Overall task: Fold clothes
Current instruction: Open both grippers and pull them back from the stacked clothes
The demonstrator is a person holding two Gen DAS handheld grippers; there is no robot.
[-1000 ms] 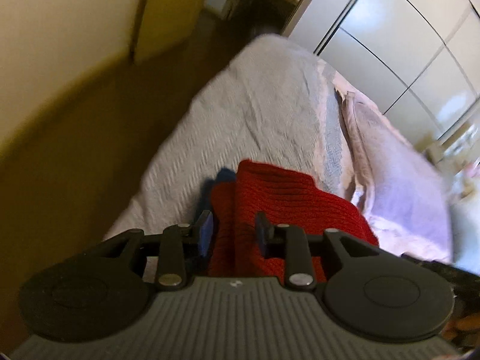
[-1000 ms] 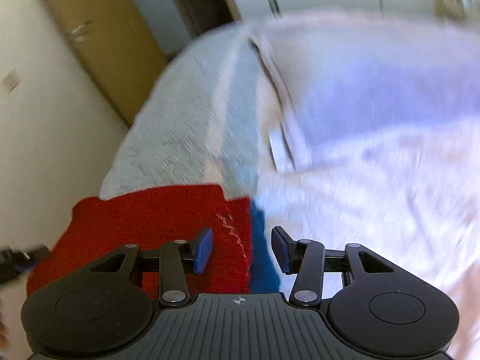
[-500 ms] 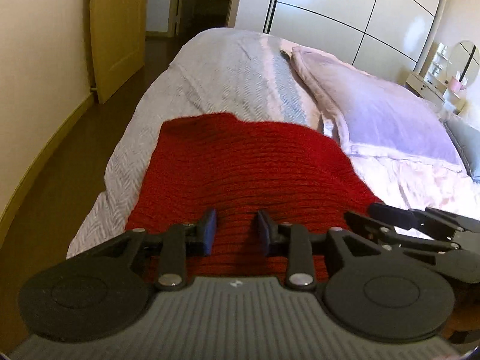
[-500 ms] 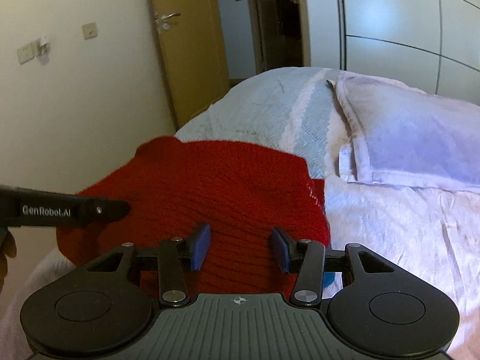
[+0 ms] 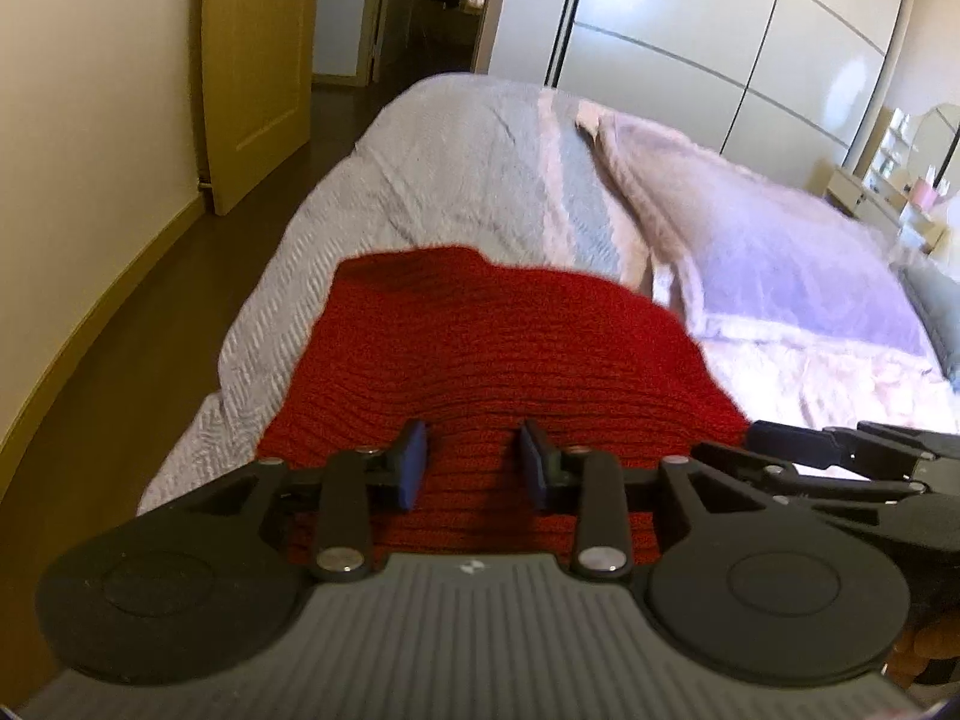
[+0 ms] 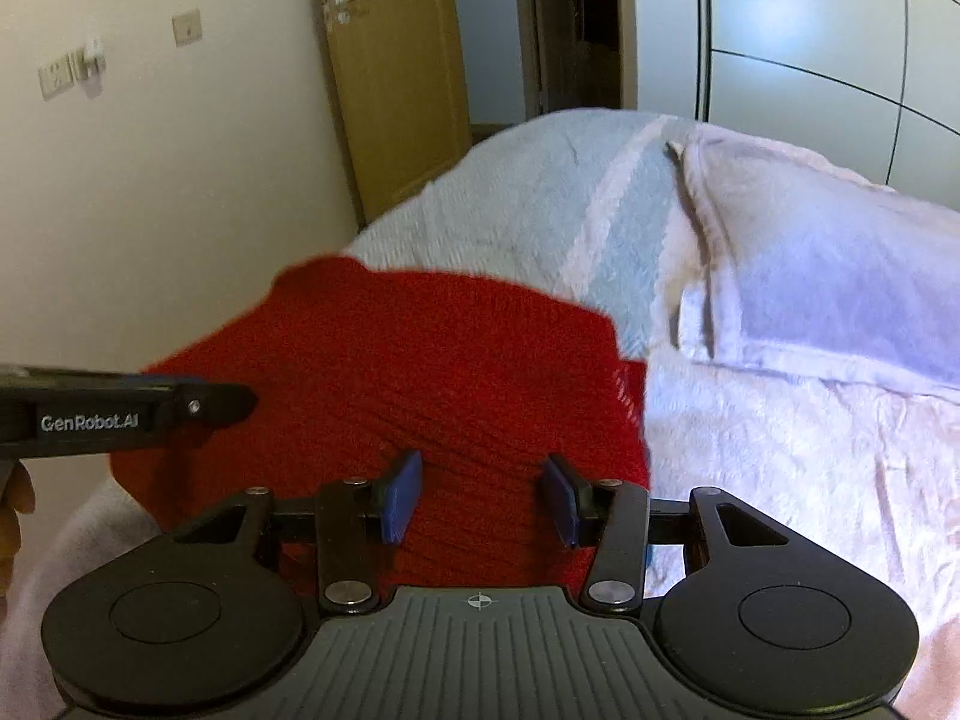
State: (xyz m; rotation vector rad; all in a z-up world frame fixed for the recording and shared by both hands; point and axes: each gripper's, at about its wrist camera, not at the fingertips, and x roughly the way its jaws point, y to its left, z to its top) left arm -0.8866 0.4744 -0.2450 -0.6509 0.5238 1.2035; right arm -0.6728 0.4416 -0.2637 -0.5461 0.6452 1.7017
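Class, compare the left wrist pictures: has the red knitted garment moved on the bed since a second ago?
Yes. The red knitted garment was bunched by the bed's near left edge; now it spreads flat and wide across the bedspread, reaching right toward the pillow.

The sweater (image 5: 492, 354) lay spread on the near part of the bed (image 5: 420, 180), close to the bed's left edge. The pillow (image 5: 780, 246) lay on the bed to the right of the sweater and farther back. The left gripper (image 5: 474, 459) and the right gripper (image 6: 480, 492) stood side by side over the sweater's near edge, the right gripper to the right of the left. The floor (image 5: 150, 360) ran along the left of the bed. The door (image 5: 252, 72) stood behind it on the left, the wardrobe (image 5: 720, 42) behind the bed on the right.
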